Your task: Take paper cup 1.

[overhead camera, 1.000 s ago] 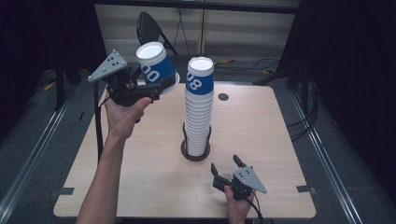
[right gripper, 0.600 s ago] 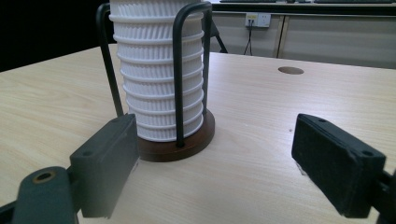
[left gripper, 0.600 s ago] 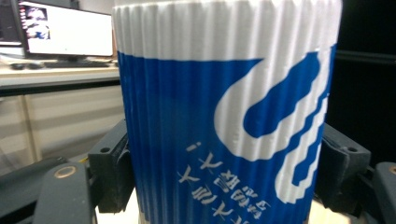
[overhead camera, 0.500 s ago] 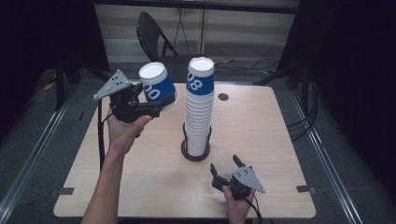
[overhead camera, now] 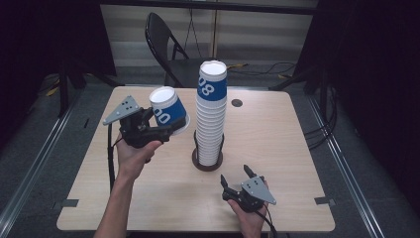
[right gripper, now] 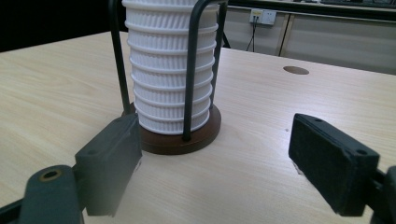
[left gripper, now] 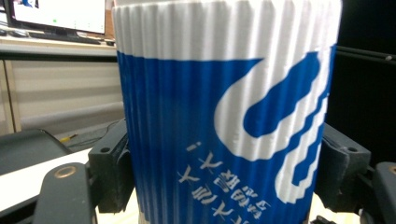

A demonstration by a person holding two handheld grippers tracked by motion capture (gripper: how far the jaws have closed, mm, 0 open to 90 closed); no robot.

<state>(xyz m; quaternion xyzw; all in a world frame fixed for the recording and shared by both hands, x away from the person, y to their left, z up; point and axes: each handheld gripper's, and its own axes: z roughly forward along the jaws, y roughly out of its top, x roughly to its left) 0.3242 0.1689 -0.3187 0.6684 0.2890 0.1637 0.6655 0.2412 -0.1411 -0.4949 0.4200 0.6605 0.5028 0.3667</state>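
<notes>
The left gripper (overhead camera: 171, 130) has come down with the cup (overhead camera: 169, 111) since the earlier frame, its jaws clamped on the ribbed wall. Nearest, the right gripper (overhead camera: 237, 176) rests with jaws apart; beyond its fingers stands the cup stack (overhead camera: 211, 114).

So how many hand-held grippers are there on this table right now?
2. The left hand-held gripper is raised over the table's left side, shut on a blue-and-white cup. The right hand-held gripper sits open near the front edge.

Pale wooden table (overhead camera: 148, 198), round brown stand (overhead camera: 207, 164) holding tall cup stack (overhead camera: 210, 119) near its centre
</notes>
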